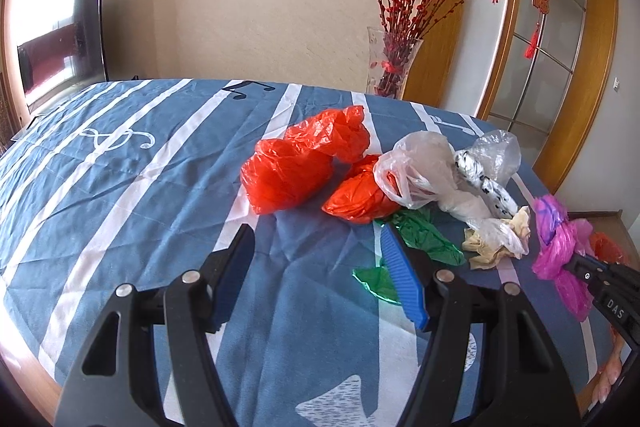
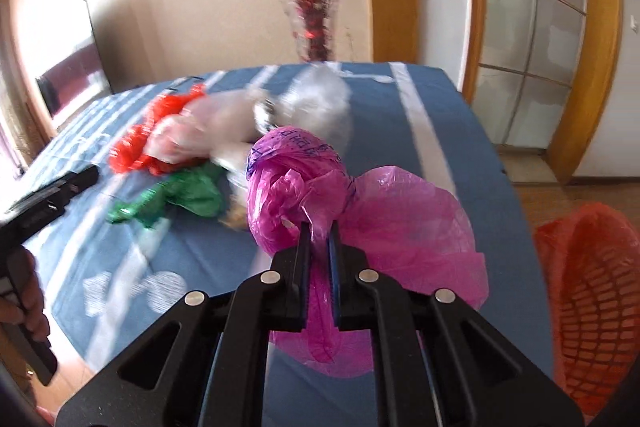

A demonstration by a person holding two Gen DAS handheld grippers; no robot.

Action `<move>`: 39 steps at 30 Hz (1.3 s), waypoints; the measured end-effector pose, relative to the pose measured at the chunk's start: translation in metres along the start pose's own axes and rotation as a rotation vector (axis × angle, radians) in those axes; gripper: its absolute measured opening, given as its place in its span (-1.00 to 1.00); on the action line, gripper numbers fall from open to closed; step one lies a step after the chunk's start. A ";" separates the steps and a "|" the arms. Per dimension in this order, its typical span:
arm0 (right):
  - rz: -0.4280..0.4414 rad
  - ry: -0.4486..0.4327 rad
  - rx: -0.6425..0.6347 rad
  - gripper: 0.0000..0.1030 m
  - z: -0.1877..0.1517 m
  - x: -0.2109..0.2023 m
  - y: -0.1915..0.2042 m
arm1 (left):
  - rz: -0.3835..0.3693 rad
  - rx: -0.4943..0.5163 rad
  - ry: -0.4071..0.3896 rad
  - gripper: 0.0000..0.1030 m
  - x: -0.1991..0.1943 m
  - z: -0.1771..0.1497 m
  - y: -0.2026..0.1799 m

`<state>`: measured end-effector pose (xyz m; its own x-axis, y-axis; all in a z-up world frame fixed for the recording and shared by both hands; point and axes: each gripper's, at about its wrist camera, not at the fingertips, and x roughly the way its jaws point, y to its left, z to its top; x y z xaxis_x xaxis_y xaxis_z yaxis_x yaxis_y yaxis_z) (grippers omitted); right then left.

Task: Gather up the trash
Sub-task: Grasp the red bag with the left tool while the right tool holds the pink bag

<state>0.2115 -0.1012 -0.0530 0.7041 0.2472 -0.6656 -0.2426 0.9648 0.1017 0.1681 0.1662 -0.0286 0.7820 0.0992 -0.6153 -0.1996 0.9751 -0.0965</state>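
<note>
Trash bags lie bunched on the blue striped table (image 1: 132,163): two red bags (image 1: 296,167), a clear one (image 1: 420,167), a green one (image 1: 424,235) and some crumpled paper (image 1: 500,239). My right claw (image 2: 319,231) is clenched on the pink bag (image 2: 320,183), which hangs from its pads near the table's right edge (a red mesh basket (image 2: 592,303) sits just beyond that edge). My left claw (image 1: 320,247) stands released and empty above the cloth, close to the green bag.
</note>
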 end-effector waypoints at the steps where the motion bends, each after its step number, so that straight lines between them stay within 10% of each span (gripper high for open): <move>1: -0.007 0.002 0.020 -0.83 -0.001 0.000 -0.007 | -0.001 0.001 0.001 0.25 0.000 0.000 -0.001; 29: -0.043 -0.018 0.053 -0.83 0.017 0.000 -0.029 | 0.065 0.078 0.175 0.14 0.131 0.065 0.019; 35: -0.031 -0.029 0.068 -0.83 0.022 0.001 -0.025 | 0.005 0.017 0.152 -0.61 0.132 0.063 0.025; 39: -0.029 -0.037 0.061 -0.83 0.021 -0.004 -0.024 | 0.009 0.000 0.094 -0.71 0.115 0.067 0.031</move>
<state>0.2288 -0.1238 -0.0374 0.7349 0.2212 -0.6411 -0.1813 0.9750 0.1287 0.2907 0.2210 -0.0500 0.7210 0.0889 -0.6872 -0.2062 0.9743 -0.0903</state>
